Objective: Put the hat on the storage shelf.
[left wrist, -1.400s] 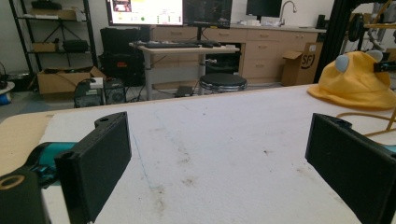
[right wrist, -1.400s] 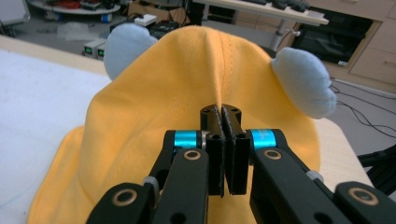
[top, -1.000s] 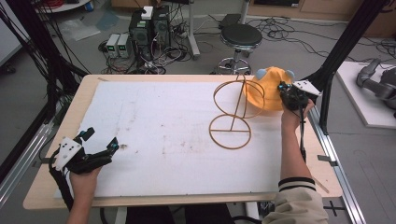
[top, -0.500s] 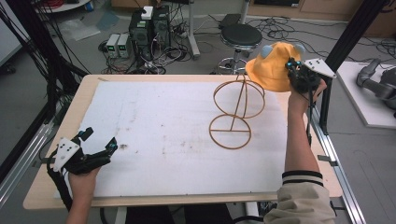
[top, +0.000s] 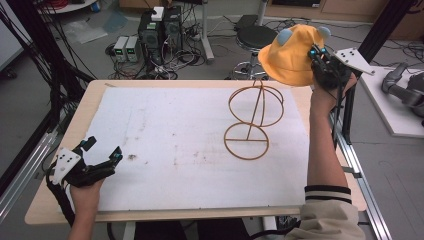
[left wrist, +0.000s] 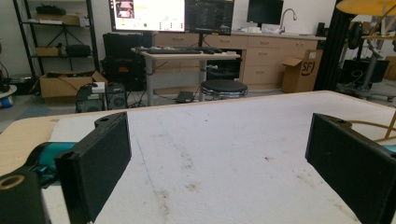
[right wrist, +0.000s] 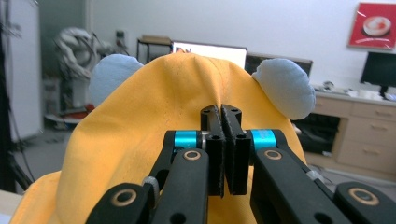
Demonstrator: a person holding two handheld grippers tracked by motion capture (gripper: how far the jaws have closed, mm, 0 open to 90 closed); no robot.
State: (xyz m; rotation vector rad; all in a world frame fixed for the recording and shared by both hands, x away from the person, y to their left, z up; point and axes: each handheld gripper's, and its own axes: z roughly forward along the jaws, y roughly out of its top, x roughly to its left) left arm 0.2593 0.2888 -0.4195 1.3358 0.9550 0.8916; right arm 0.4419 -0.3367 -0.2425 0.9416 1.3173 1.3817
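The counter (top: 165, 125) spreads across the middle of the high view, its white mat scuffed and mostly bare; right of centre stands the wire stand (top: 252, 120), a base ring lying flat with a rod rising to an upper hoop; and up in the upper right of the frame hangs the yellow hat (top: 290, 55), held off the counter, above and a touch right of the stand's top, blue ears poking from the crown. The right tongs (top: 316, 56) are clenched on the hat's cloth; the right gripper view shows the jaws pressed together with a fold of yellow fabric pinched between them. Down in the lower left corner the left tongs (top: 102, 155) rest released near the counter's edge, jaws spread wide with nothing between.

The step looks like seating the hat on the stand; to do it well, I'd say bring the hat's opening squarely over the hoop, keep the brim facing down, lower gently so the light stand doesn't tip, and let go only once the crown sits.
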